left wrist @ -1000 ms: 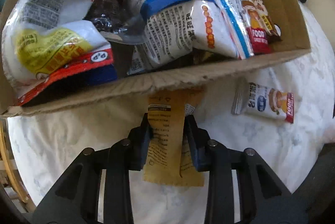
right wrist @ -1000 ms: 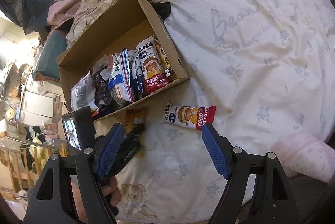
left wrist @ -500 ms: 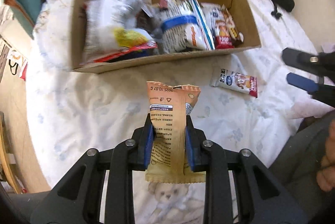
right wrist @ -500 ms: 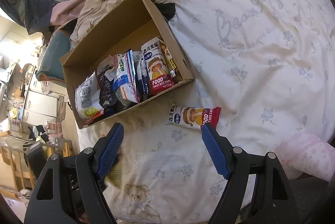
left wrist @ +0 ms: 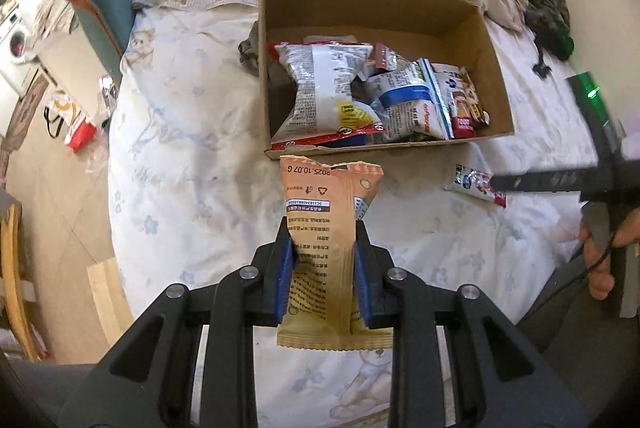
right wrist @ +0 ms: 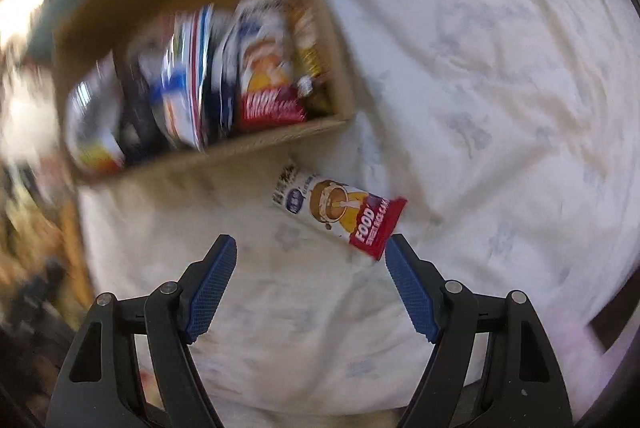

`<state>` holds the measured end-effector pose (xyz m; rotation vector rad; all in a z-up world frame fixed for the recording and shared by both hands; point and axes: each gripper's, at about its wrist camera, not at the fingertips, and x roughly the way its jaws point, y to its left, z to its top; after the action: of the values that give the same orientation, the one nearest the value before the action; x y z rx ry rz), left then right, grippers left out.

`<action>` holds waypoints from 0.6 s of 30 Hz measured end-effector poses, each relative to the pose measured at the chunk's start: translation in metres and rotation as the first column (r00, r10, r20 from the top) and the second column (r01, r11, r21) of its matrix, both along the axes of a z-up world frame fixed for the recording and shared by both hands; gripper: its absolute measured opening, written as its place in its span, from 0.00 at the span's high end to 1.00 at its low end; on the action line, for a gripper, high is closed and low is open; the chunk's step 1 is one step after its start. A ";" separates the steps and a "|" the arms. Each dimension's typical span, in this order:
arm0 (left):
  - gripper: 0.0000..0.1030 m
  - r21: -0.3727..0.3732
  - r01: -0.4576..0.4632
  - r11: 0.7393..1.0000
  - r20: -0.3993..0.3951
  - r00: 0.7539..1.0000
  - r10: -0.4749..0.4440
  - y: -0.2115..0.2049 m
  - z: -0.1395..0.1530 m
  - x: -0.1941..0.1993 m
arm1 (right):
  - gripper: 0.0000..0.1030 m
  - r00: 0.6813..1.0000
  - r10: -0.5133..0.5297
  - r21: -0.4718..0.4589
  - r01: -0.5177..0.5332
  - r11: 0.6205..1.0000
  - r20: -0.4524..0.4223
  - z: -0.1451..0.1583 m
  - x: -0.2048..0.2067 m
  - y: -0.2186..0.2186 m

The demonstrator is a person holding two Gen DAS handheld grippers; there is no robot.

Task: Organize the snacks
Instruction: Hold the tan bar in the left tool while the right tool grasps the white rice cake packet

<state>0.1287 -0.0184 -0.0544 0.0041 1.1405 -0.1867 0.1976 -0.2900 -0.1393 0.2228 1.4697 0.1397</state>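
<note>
While its blue pads press on both long edges, an orange snack packet [left wrist: 330, 248] is held upright by the left gripper [left wrist: 323, 268], the jaws clamped on its lower half and its printed top sticking out ahead of them. Beyond the packet's top, a cardboard box [left wrist: 496, 67] is seen on a white floral bedsheet [left wrist: 192, 155], with several snack bags [left wrist: 332, 87] packed against its near wall. To the right of the jaws and near the box's front wall, a small rice cake packet [left wrist: 472, 183] lies flat on the sheet. The right gripper [right wrist: 310, 260] is held with its jaws wide apart and nothing between the pads; the rice cake packet [right wrist: 340, 211] lies just ahead of them, its red end just beside the right fingertip, though contact cannot be told. The box [right wrist: 340, 67] is blurred farther ahead.
</note>
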 end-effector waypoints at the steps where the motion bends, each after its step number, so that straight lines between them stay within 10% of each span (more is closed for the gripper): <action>1: 0.78 -0.004 -0.004 1.000 0.000 1.000 0.004 0.000 -0.001 0.001 | 0.24 0.997 0.075 -0.053 -0.075 0.996 -0.008 -0.004 0.004 0.011; 7: 0.78 -0.017 0.012 1.000 0.010 1.000 -0.012 -0.007 0.001 0.002 | 0.24 0.942 0.334 -0.330 -0.328 0.885 -0.037 -0.028 0.017 0.047; 14: 0.78 -0.020 0.004 1.000 0.001 1.000 -0.004 -0.011 -0.003 0.008 | 0.25 0.869 0.486 -0.456 -0.471 0.755 -0.092 -0.056 0.013 0.080; 18: 0.78 -0.009 -0.001 1.000 0.003 1.000 0.001 -0.010 -0.005 0.008 | 0.35 0.861 0.499 -0.438 -0.488 0.755 -0.099 -0.060 0.013 0.085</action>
<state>0.1369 -0.0286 -0.0593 -0.0042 1.1366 -0.1911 0.2106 -0.2048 -0.1995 -0.5584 1.4666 0.2228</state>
